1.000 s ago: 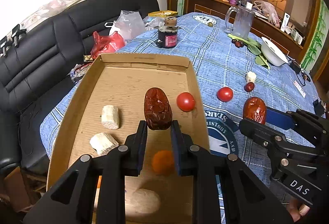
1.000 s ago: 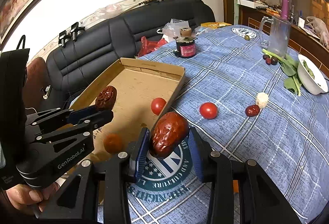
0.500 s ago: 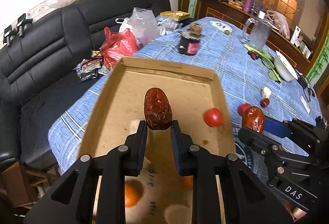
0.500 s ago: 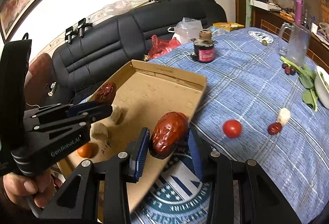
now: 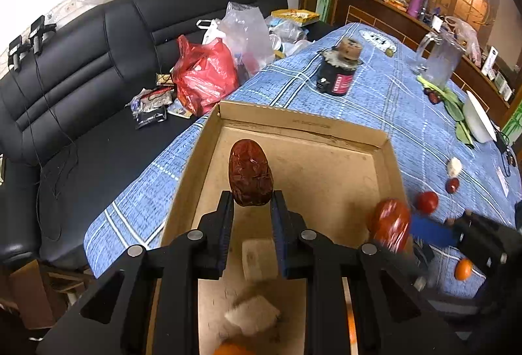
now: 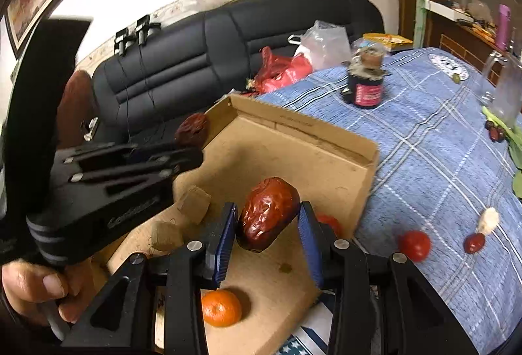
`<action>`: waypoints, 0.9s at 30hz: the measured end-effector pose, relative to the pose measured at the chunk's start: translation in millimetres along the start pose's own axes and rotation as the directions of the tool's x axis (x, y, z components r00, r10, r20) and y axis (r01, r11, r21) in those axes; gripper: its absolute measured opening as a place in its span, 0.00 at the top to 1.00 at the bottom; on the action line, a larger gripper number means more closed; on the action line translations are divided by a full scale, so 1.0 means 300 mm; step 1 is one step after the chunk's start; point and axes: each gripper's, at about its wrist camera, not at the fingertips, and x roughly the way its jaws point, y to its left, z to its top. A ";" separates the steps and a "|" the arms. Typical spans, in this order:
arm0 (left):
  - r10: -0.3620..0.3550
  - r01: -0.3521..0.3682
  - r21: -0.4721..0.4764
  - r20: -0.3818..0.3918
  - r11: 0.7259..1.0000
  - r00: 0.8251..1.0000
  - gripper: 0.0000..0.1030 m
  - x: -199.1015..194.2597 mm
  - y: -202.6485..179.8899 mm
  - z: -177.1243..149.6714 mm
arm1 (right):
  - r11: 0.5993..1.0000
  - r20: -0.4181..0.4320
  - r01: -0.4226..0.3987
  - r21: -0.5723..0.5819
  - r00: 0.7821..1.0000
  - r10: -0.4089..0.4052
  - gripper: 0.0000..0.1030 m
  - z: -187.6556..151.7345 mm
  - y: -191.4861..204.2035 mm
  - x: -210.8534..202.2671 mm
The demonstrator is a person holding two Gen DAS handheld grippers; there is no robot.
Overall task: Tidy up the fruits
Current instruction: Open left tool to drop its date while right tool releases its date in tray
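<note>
My left gripper [image 5: 250, 205] is shut on a dark red date [image 5: 249, 172], held over the far left part of the cardboard tray [image 5: 303, 125]. My right gripper [image 6: 266, 226] is shut on a larger glossy red date [image 6: 267, 213], above the tray's [image 6: 306, 126] near half. In the right wrist view the left gripper [image 6: 192, 143] with its date [image 6: 192, 131] hovers at the tray's left wall. Inside the tray lie an orange [image 6: 221, 307], two pale chunks [image 6: 194, 203] and a red tomato [image 6: 329, 221], partly hidden behind the right finger.
On the blue checked tablecloth [image 6: 434, 166] lie a red tomato [image 6: 414, 245], a small dark fruit [image 6: 473, 242], a white piece [image 6: 488, 218] and an orange [image 5: 463, 268]. A dark jar [image 6: 365, 86], a glass jug [image 5: 440, 61] and a white bowl [image 5: 478, 120] stand farther back. A black sofa with bags is at left.
Both grippers have moved left across the table with their dates. The right gripper now hangs over the tray instead of over the cloth; the left one is nearer the tray's far left corner.
</note>
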 end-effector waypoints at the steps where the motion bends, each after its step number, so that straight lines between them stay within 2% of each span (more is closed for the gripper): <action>1: 0.002 -0.002 -0.003 -0.010 1.000 1.000 0.80 0.017 0.003 0.007 | 1.000 -0.016 -0.002 -0.008 1.000 0.002 0.63 -0.003 0.007 0.020; 6: 0.016 -0.017 -0.016 -0.060 1.000 0.998 0.80 0.093 0.009 0.015 | 0.999 -0.081 -0.011 -0.041 0.997 0.007 0.63 -0.028 0.031 0.099; 12: 0.017 -0.017 -0.005 -0.110 1.000 0.994 0.80 0.160 0.003 -0.007 | 0.997 -0.116 -0.001 -0.080 0.993 -0.008 0.63 -0.052 0.053 0.156; 16: 0.045 -0.043 0.017 -0.099 0.999 0.994 0.80 0.165 -0.008 -0.013 | 0.996 -0.116 -0.001 -0.087 0.993 -0.009 0.63 -0.052 0.058 0.159; 21: 0.033 -0.033 -0.004 -0.103 0.999 0.994 0.79 0.162 0.005 -0.010 | 0.998 -0.120 -0.014 -0.067 0.993 0.006 0.60 -0.053 0.053 0.156; 23: 0.032 -0.033 -0.013 -0.107 0.999 0.994 0.66 0.155 0.010 -0.011 | 0.998 -0.113 -0.018 -0.059 0.993 0.011 0.58 -0.053 0.050 0.144; 24: 0.035 -0.037 -0.017 -0.099 0.999 0.995 0.53 0.146 0.012 -0.013 | 0.998 -0.108 -0.021 -0.054 0.994 0.015 0.55 -0.054 0.050 0.134; 25: 0.038 -0.039 -0.018 -0.087 0.999 0.996 0.45 0.135 0.012 -0.016 | 0.998 -0.100 -0.023 -0.052 0.995 0.018 0.54 -0.055 0.050 0.120; 27: 0.040 -0.041 -0.020 -0.065 0.999 0.997 0.45 0.107 0.012 -0.023 | 0.999 -0.083 -0.022 -0.050 0.996 0.017 0.54 -0.056 0.049 0.091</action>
